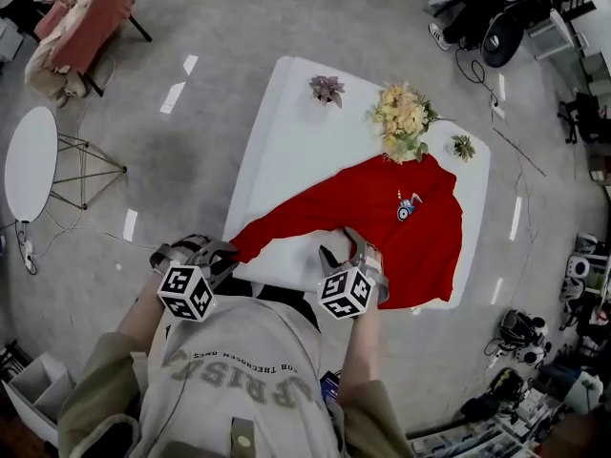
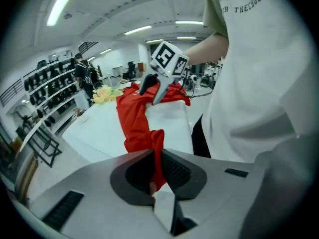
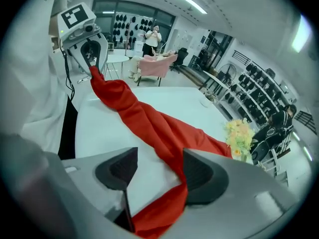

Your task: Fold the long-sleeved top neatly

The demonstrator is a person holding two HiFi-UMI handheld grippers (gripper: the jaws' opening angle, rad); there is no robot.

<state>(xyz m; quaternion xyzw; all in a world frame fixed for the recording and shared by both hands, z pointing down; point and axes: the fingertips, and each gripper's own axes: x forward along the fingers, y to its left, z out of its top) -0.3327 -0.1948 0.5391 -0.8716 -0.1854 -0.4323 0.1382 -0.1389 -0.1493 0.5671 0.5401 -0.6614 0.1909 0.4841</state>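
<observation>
A red long-sleeved top [image 1: 420, 237] lies spread on the right half of the white table [image 1: 286, 132], with a small printed figure [image 1: 408, 207] on its chest. One sleeve [image 1: 286, 229] stretches left toward the table's near corner. My left gripper [image 1: 226, 253] is at that corner, and in the left gripper view it [image 2: 157, 156] is shut on the sleeve's cuff [image 2: 158, 148]. My right gripper [image 1: 339, 246] hovers over the sleeve near the front edge. Its jaws [image 3: 159, 166] stand open with red cloth [image 3: 164, 133] running between them, against the right-hand pad only.
At the table's far edge stand a yellow flower bunch [image 1: 403, 117], a small purple plant [image 1: 326, 89] and a small green plant [image 1: 463, 146]. A round white side table [image 1: 29, 160] and a chair draped in pink [image 1: 81, 22] stand at left. Cluttered gear fills the right side.
</observation>
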